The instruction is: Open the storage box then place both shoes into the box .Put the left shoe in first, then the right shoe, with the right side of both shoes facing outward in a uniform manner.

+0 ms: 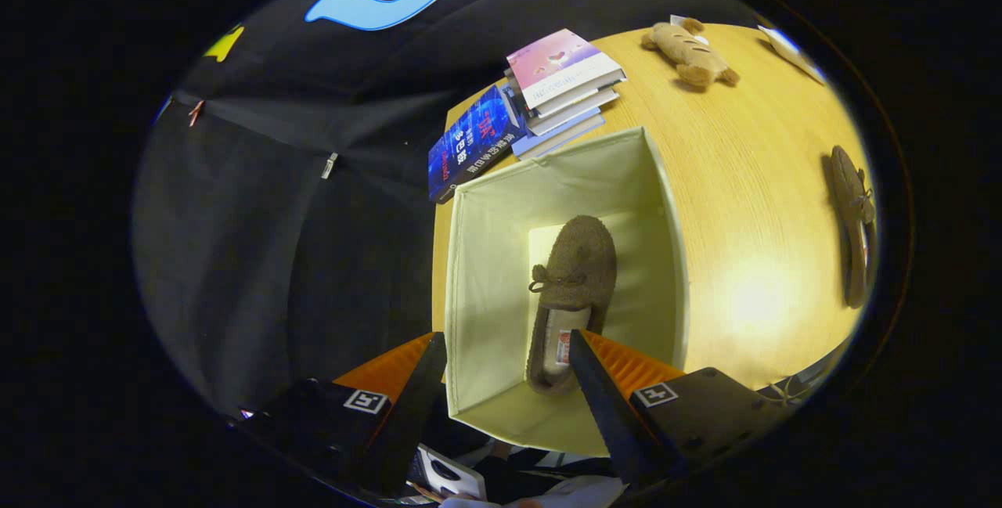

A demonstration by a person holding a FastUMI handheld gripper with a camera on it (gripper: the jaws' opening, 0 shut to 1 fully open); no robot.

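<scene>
One shoe lies in the open box; the claw hangs above it, spread wide and empty. The second shoe, at three o'clock on the table, likely comes next.

1 shoe in box; other shoe on table.

Shoe heel behind one finger.

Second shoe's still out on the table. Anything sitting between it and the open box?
Nothing visible. The second shoe lies on bare wooden table, apart from the box; the books and plush toy sit beyond it. One shoe already lies inside. The tool hangs open above the box, holding nothing.
</scene>
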